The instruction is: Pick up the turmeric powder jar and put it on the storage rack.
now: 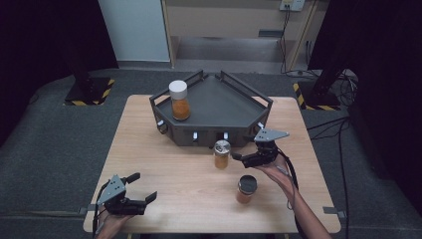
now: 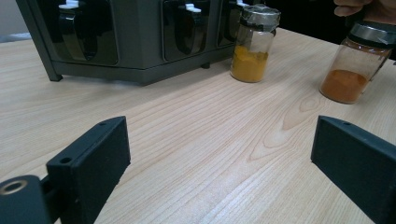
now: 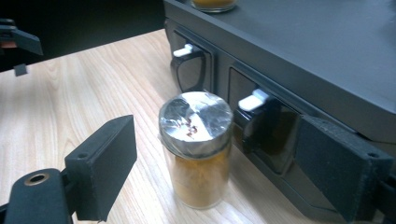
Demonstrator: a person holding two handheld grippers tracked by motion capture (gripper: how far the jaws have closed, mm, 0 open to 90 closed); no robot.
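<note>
Left tongs [image 1: 142, 188] low at near left, jaws wide, right tongs [image 1: 238, 156] angled leftward, jaws parted

The table [image 1: 164, 164] is light wood with a clear grain, smooth and kind of satin. The rack [image 1: 219, 107] looks like matt dark grey plastic or painted metal, can't tell which, with glossy black inserts and small white plastic tabs on the front. The silver-lidded jar [image 3: 196, 149] is clear glass with a crinkly foil-like shiny top. The dark-lidded jar [image 1: 246, 189] is glass too. The right gripper [image 3: 212, 177] has matt black jaws, slightly grainy plastic look.
</note>
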